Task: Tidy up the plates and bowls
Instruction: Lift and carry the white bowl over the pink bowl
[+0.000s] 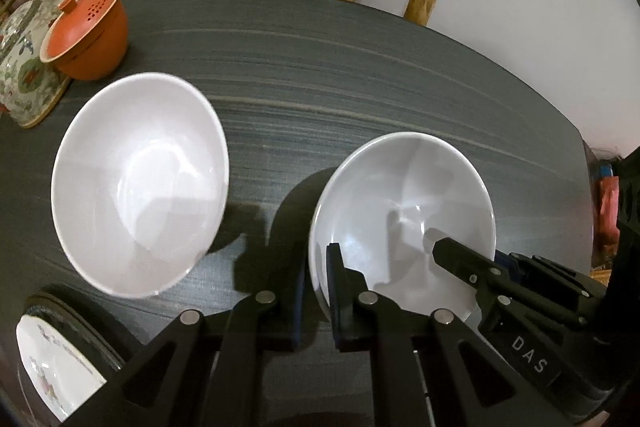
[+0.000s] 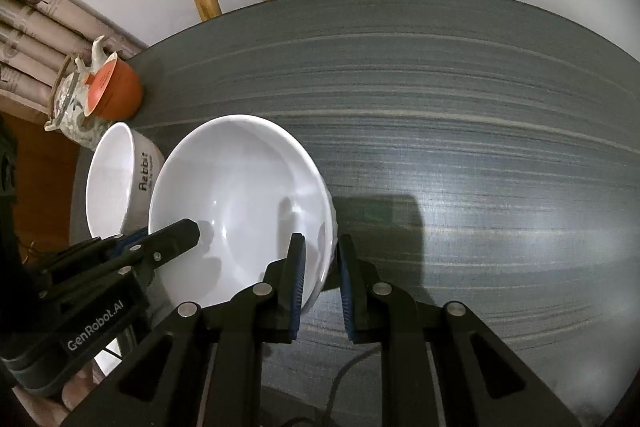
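- Under both my tongs lies the grey table (image 2: 460, 115); its near edge is cut off by their black arms.
- Between them sits the wide white bowl (image 1: 400, 211): my left tongs (image 1: 316, 291) are clenched on its left rim, my right tongs (image 2: 322, 283) on its right rim.
- Left of my left tongs, a second bowl (image 1: 140, 183) looks blurred.
- At my lower left, a patterned plate (image 1: 56, 375) is mostly cut off.
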`<action>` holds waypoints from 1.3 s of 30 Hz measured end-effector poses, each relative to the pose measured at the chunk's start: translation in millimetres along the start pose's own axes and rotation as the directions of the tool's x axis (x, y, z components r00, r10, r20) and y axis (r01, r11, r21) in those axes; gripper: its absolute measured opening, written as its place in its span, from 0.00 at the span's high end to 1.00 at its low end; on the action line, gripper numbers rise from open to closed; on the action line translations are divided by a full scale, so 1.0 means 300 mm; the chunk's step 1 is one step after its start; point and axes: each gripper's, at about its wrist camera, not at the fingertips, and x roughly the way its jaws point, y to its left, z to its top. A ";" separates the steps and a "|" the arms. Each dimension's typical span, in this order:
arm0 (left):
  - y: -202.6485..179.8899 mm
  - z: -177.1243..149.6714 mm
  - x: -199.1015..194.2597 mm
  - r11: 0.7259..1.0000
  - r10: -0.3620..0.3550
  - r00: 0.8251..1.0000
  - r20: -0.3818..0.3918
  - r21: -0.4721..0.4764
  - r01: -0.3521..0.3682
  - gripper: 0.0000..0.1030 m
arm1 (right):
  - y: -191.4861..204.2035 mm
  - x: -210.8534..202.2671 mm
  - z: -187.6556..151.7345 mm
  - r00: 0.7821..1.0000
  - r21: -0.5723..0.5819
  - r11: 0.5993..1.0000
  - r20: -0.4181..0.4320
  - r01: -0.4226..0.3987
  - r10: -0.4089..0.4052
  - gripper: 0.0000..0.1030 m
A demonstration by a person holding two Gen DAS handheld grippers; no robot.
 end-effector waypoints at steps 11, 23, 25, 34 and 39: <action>-0.009 -0.066 -0.035 1.000 -0.002 1.000 0.013 0.010 0.002 0.91 | 0.013 -0.025 -0.071 1.000 0.006 1.000 -0.002 -0.004 0.004 0.85; -0.049 -0.123 -0.137 1.000 -0.011 0.998 0.054 0.028 0.009 0.91 | 0.040 -0.143 -0.134 0.999 -0.008 1.000 0.042 0.006 -0.006 0.85; -0.056 -0.136 -0.160 0.999 -0.007 0.998 0.061 0.034 0.005 0.91 | 0.045 -0.163 -0.146 0.999 -0.009 1.000 0.050 0.008 -0.007 0.85; -0.060 -0.233 -0.253 0.999 -0.004 0.996 0.093 0.039 0.000 0.91 | 0.078 -0.244 -0.226 0.997 -0.034 0.999 0.077 0.019 -0.016 0.85; -0.052 -0.308 -0.277 0.999 -0.004 0.995 0.095 0.035 0.000 0.91 | 0.097 -0.283 -0.282 0.996 -0.036 0.999 0.089 0.020 -0.016 0.85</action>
